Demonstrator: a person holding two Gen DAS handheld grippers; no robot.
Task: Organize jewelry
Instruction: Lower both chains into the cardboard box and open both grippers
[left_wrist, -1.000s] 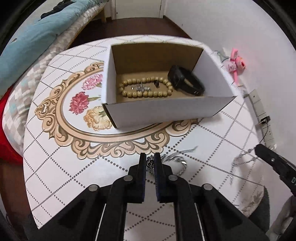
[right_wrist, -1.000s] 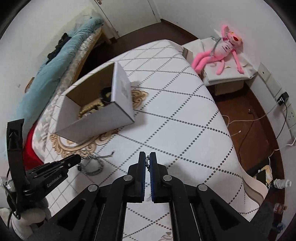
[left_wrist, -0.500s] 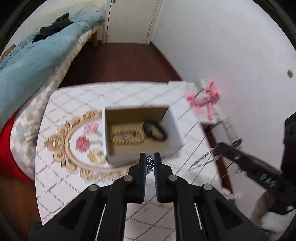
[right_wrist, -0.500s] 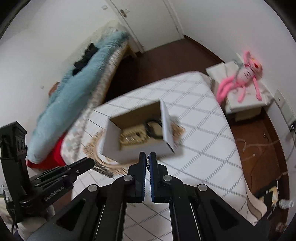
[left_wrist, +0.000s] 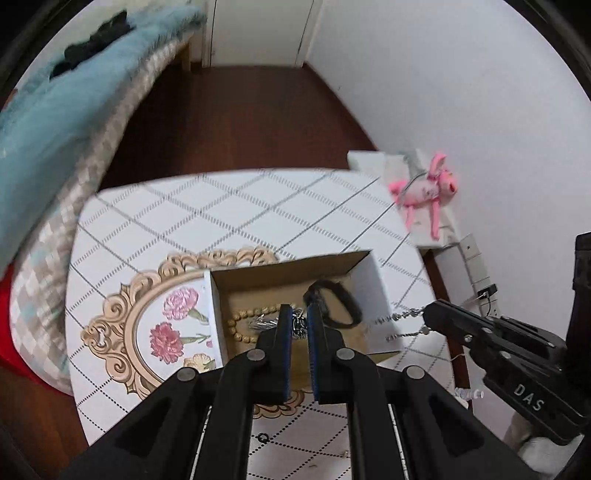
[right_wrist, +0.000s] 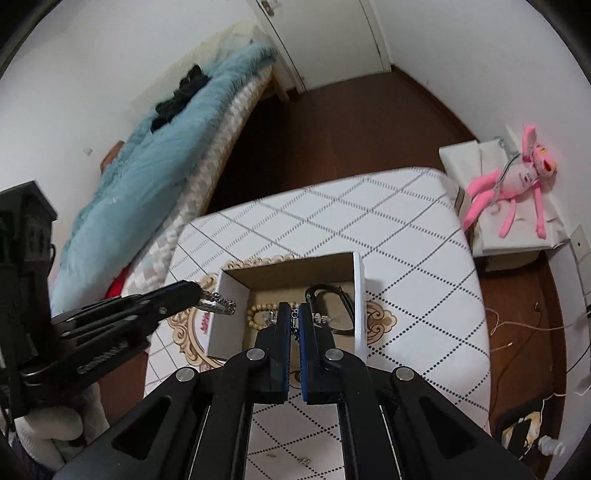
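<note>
A silver chain necklace hangs between both grippers above the open cardboard box (left_wrist: 373, 284) (right_wrist: 360, 295). My left gripper (left_wrist: 299, 314) is shut on one end of the chain (left_wrist: 297, 328). In the right wrist view that same gripper (right_wrist: 184, 291) appears at the left with chain links (right_wrist: 218, 304) trailing from it. My right gripper (right_wrist: 294, 310) is shut on the other end (right_wrist: 294, 326), and the left wrist view shows it (left_wrist: 437, 317) with chain (left_wrist: 402, 317) hanging off it. Inside the box lie a beaded bracelet (left_wrist: 240, 326) (right_wrist: 255, 308) and a black band (left_wrist: 332, 301) (right_wrist: 332, 295).
The box stands on a white diamond-pattern tablecloth (left_wrist: 258, 206) with a floral gold frame (left_wrist: 147, 306). A pink plush toy (left_wrist: 424, 188) (right_wrist: 517, 173) lies on a low stand to the right. A bed with a blue blanket (right_wrist: 147, 177) is on the left, and cables (right_wrist: 517, 325) trail across the floor.
Both grippers rose from the tabletop and moved toward the box, lifting the chain off the cloth. The box now lies right under the fingertips in both views.
</note>
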